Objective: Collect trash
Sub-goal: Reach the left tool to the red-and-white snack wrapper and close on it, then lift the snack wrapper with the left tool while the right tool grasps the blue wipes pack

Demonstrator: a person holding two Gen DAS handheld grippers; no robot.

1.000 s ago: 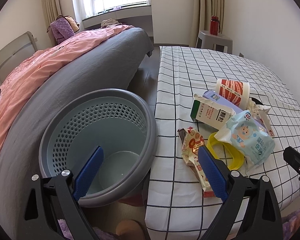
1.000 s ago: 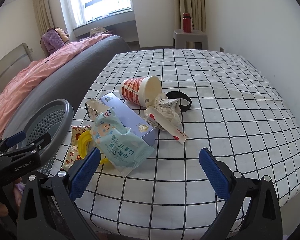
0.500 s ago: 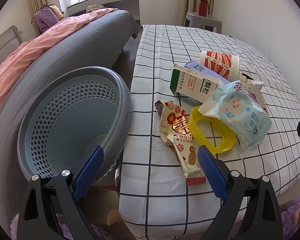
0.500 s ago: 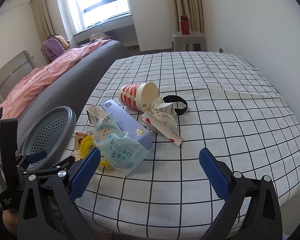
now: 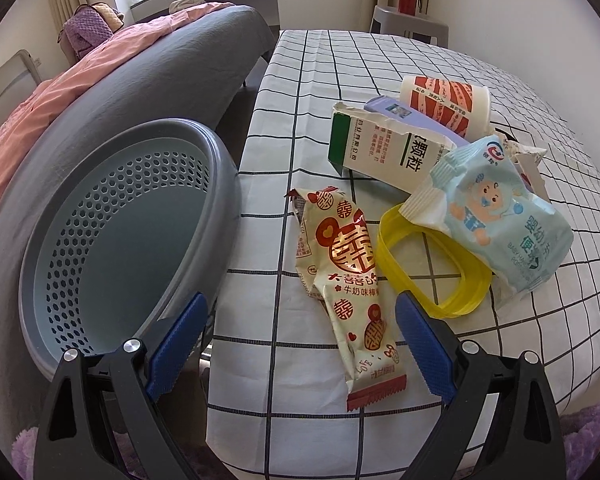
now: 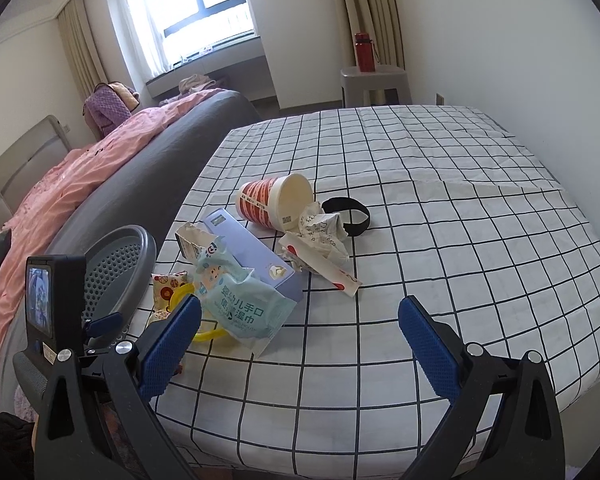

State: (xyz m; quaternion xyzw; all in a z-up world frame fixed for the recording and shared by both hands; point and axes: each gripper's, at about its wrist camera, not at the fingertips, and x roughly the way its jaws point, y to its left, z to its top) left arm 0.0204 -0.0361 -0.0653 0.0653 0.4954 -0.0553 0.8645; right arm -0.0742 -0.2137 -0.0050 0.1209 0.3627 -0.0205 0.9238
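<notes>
Trash lies on the checked table cover [image 5: 284, 432]: a cream and red snack wrapper [image 5: 346, 268], a yellow plastic ring [image 5: 428, 264], a light blue wet-wipe pack [image 5: 496, 216], a green and white carton [image 5: 384, 148], a purple box [image 6: 252, 252], a red-striped paper cup [image 6: 276, 200], crumpled paper [image 6: 320, 236] and a black band [image 6: 350, 216]. A grey perforated basket [image 5: 112, 240] stands at the table's left edge. My left gripper [image 5: 298, 348] is open, just in front of the snack wrapper's near end. My right gripper [image 6: 298, 344] is open and empty above the near table edge.
A bed with a grey cover [image 5: 140, 88] and pink bedding [image 5: 40, 108] lies left of the basket. A grey stool [image 6: 374, 84] with a red bottle [image 6: 365, 52] stands by the far wall. The left gripper's body and screen [image 6: 48, 304] show in the right wrist view.
The left gripper has swung right from over the basket toward the table and closer to the snack wrapper. The right gripper has pulled back and up a little. Both stay open.
</notes>
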